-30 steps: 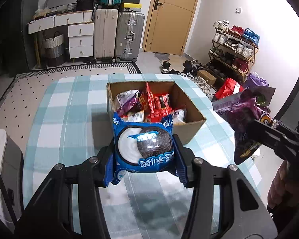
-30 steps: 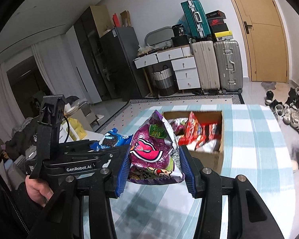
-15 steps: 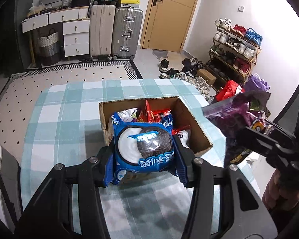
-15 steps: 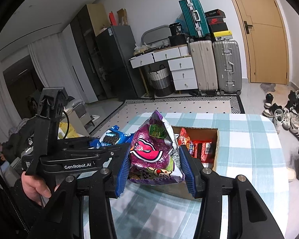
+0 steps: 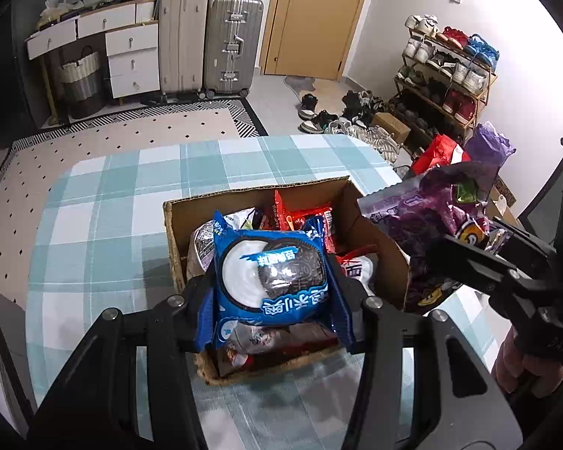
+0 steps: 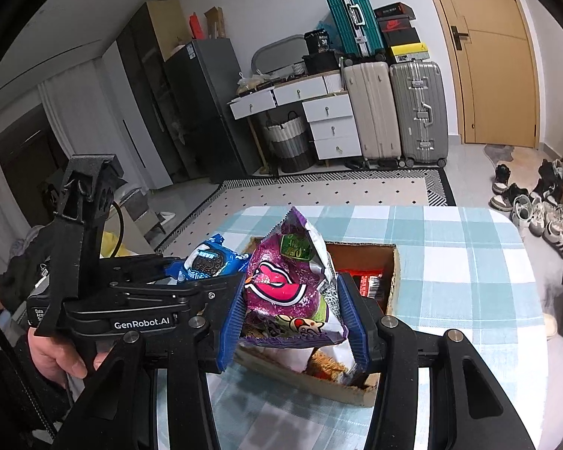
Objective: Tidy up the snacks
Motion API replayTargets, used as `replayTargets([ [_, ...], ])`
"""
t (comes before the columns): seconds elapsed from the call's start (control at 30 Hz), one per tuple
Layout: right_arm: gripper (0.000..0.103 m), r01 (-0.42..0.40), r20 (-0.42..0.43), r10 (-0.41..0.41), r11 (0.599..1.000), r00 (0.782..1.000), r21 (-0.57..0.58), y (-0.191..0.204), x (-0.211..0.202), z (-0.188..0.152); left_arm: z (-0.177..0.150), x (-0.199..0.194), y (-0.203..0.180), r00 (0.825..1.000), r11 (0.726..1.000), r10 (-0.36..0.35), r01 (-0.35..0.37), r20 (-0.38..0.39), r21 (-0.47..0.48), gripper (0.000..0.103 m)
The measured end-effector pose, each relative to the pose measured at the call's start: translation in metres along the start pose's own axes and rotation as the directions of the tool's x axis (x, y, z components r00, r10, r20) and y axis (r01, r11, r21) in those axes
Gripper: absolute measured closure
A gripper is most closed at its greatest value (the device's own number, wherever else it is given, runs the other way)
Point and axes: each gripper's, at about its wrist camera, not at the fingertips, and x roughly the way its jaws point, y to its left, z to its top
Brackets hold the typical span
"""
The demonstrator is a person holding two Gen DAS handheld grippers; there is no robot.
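Blue packet: a glossy blue plastic cookie packet (image 5: 272, 277) printed with a dark sandwich cookie and white cream, pinched between the blue ribbed pads of the left gripper (image 5: 274, 288); it hangs above the near half of the open box. Its printed text reads upside down in the left wrist view, and its crimped ends point up and down.
Purple bag: a crinkled purple foil snack bag (image 6: 292, 288) with a pink lips design and a green label, clamped by the right gripper (image 6: 292, 322) at its lower half. Its long axis stands upright, serrated top edge uppermost; it hangs over the box's near edge.
Hidden parts: the lower seam of the blue packet sits behind the pads; the purple bag's bottom print is partly covered and hard to read. From the left wrist view the purple bag shows only its back, beside the box's right wall.
Box: a brown corrugated cardboard box (image 5: 255, 191), rectangular, flaps off, holding red wrappers, a white packet and others too jumbled to name; the held packet blocks its centre.
Table: a table under a teal and white checked cloth (image 5: 105, 202), soft and flat, with the box resting on it.
Hand: a bare hand (image 6: 54, 352) grips the left gripper's handle, partly cut off by the frame.
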Motion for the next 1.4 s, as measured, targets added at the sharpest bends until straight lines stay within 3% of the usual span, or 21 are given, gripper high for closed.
replayTargets([
  [0.3,0.054,0.009,-0.043,-0.009,1.0,0.999,0.013,-0.021,0.038,-0.001,0.006,0.043,0.009,0.998,0.999,-0.039,0.039,-0.043,-0.003,0.052],
  [0.4,0.044,0.016,-0.06,-0.016,1.0,0.998,0.006,-0.025,0.052,0.0,0.008,0.05,0.012,0.999,1.0,-0.013,0.013,-0.036,0.004,0.033],
  [0.43,0.034,0.028,-0.065,-0.028,1.0,0.997,-0.003,-0.026,0.056,-0.001,0.008,0.05,0.013,1.0,1.0,0.0,0.0,-0.031,0.011,0.029],
  [0.53,0.029,0.033,-0.047,-0.033,0.999,0.998,-0.005,-0.03,0.057,-0.006,0.007,0.046,0.016,1.0,1.0,0.012,-0.012,-0.006,0.017,0.028],
  [0.9,0.029,0.047,0.043,-0.047,0.999,0.998,0.009,-0.027,0.02,-0.012,-0.008,0.02,0.016,0.999,0.999,0.031,-0.031,0.03,0.011,0.028],
  [1.2,0.029,0.043,0.129,-0.042,0.999,0.991,-0.007,-0.009,-0.018,-0.019,-0.03,-0.023,0.005,0.989,0.996,0.088,-0.09,0.12,0.016,0.028],
  [1.4,0.022,0.037,0.172,-0.036,0.999,0.984,-0.007,0.001,-0.041,-0.031,-0.049,-0.05,0.0,0.982,0.994,0.104,-0.106,0.155,0.003,0.023],
])
